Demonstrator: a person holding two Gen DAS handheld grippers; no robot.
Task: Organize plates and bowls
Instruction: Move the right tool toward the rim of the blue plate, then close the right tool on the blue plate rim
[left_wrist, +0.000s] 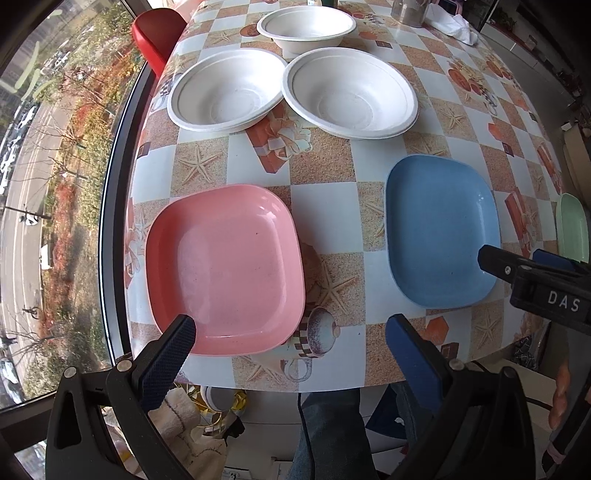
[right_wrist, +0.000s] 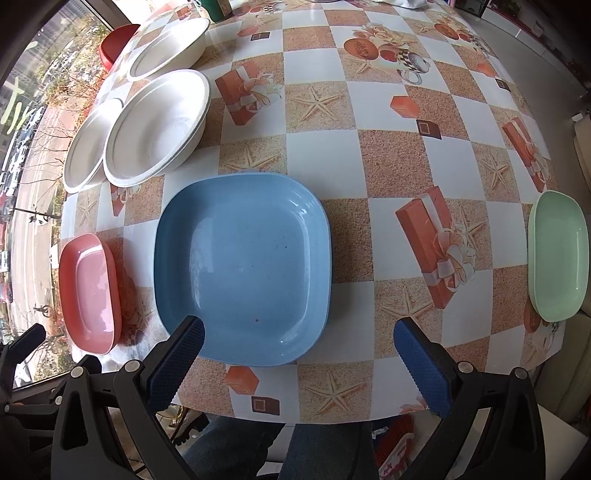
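Note:
A pink square plate (left_wrist: 225, 269) lies near the table's front edge, just ahead of my open left gripper (left_wrist: 291, 332). A blue square plate (left_wrist: 439, 232) lies to its right. My right gripper (right_wrist: 299, 332) is open and empty, its left finger over the blue plate's (right_wrist: 243, 266) near rim. The pink plate (right_wrist: 90, 291) shows at the left of the right wrist view, a green plate (right_wrist: 557, 254) at the far right. Three white bowls (left_wrist: 225, 92) (left_wrist: 349, 92) (left_wrist: 306, 27) stand further back; they also show in the right wrist view (right_wrist: 159, 125).
The table (right_wrist: 388, 155) has a checkered starfish cloth. A window runs along its left side. A red chair (left_wrist: 155, 33) stands at the far left corner. A clear container (left_wrist: 408, 13) and a white cloth (left_wrist: 452, 24) lie at the back. My right gripper's fingers (left_wrist: 495, 262) show in the left wrist view.

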